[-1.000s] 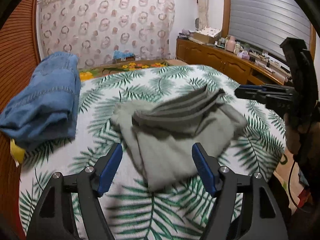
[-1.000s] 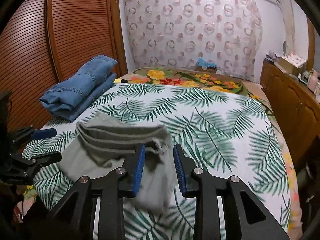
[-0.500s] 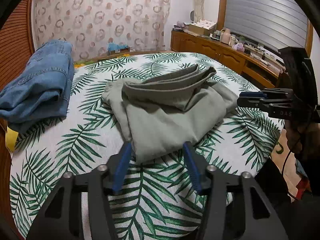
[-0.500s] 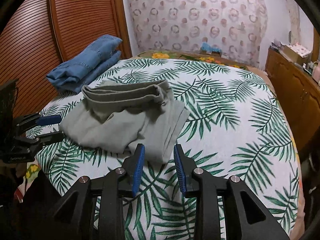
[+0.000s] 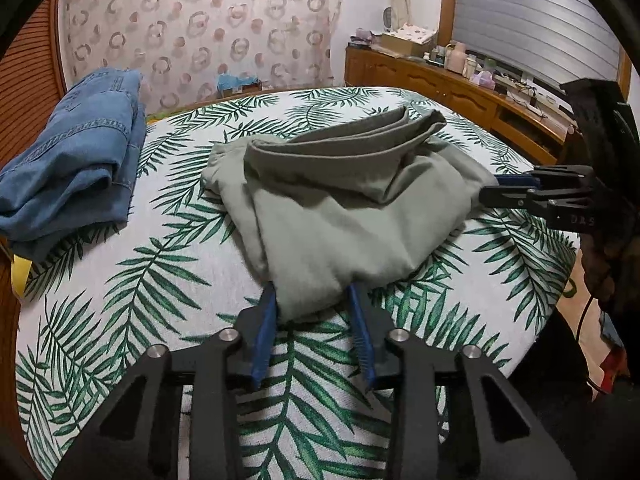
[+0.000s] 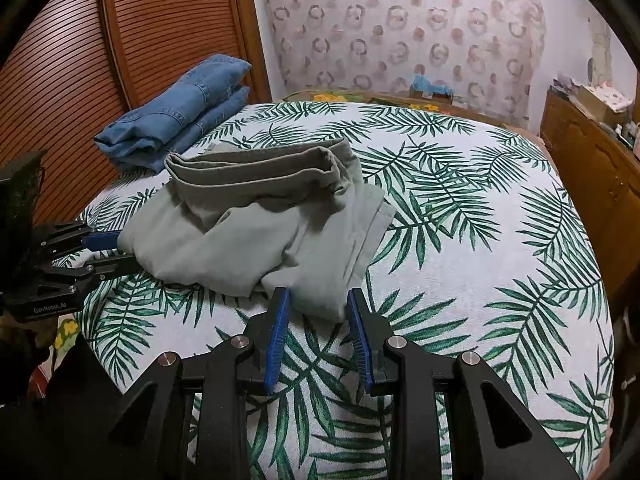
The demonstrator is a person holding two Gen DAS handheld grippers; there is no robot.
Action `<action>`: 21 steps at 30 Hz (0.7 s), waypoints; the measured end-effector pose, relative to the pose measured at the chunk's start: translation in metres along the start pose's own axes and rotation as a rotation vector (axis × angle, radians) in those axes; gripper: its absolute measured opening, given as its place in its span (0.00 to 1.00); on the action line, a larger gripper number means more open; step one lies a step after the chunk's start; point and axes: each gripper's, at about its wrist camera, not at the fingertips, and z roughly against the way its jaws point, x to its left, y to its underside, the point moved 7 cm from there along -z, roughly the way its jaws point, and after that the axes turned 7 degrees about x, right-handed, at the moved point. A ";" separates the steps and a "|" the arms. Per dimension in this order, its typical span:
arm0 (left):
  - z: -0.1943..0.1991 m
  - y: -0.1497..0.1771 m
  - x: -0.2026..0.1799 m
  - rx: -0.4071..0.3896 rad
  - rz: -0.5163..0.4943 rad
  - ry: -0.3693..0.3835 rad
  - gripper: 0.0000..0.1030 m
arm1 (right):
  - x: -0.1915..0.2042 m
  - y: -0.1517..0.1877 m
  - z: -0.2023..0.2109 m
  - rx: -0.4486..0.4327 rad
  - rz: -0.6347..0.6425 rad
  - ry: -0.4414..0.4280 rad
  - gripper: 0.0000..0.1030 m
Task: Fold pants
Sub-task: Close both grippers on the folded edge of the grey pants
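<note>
Grey-green pants lie in a loose, rumpled fold on the palm-leaf bedspread; they also show in the right wrist view. My left gripper is open, its blue pads on either side of the near corner of the pants. My right gripper is open with its pads around another near corner. Each gripper shows in the other's view, the right one and the left one, at the pile's edge.
Folded blue jeans lie at the left of the bed by a slatted wooden door. A wooden sideboard with small items runs along the right. The bed edge drops off on the right.
Both grippers moved in low toward the pants. The left jaws narrowed from wide open and now straddle the near corner. The pants settled flat on the bed.
</note>
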 end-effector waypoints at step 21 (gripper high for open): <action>0.030 -0.005 0.013 -0.080 0.034 0.012 0.12 | 0.000 0.017 0.035 -0.061 0.024 -0.047 0.06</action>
